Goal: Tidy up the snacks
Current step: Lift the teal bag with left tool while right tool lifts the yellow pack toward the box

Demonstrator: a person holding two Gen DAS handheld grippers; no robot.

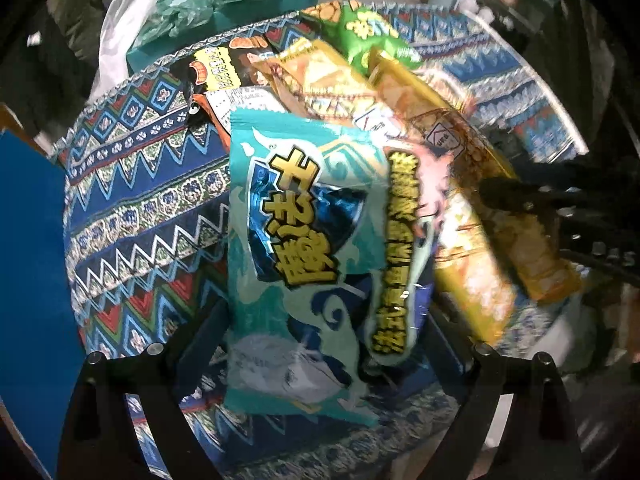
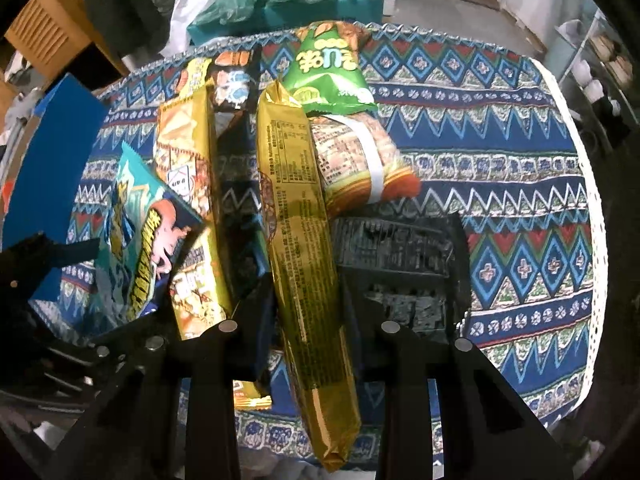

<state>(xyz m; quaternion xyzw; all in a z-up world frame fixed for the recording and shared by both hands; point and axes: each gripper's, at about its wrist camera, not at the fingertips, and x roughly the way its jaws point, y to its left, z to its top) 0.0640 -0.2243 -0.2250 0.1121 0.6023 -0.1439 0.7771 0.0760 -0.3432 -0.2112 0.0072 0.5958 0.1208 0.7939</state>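
Between the fingers of the right gripper [image 2: 308, 304] runs a long gold snack pack [image 2: 304, 248], and the jaws are pinched onto it at about mid-length. Its foil is glossy, printed with small dark text and a nutrition table, and it is crimped at both ends; the near end hangs down past the fingers towards the camera, the far end points away over the patterned tablecloth [image 2: 500, 160]. Just right of this gripper lies a black packet [image 2: 400, 264] with pale print, flat on the cloth. Beyond it, touching the gold pack's far half, is a clear bag of nuts [image 2: 360, 160] with an orange end, and farther still a green chip bag [image 2: 332, 76]. Left of the gripper stands a second yellow pack [image 2: 188, 184] on edge, then a teal pouch [image 2: 136, 236].

The left gripper [image 1: 320, 364] is spread wide, and the same teal pouch [image 1: 308, 248] lies between its fingers with gaps on either side, so nothing presses on it. The pouch shows bold yellow characters, dark blue waves and a pale fish. Ahead and to its right sit the yellow packs [image 1: 460, 200], somewhat blurred, with a dark fingertip of the other gripper on them. A blue box [image 1: 32, 260] is at the left gripper's left edge.
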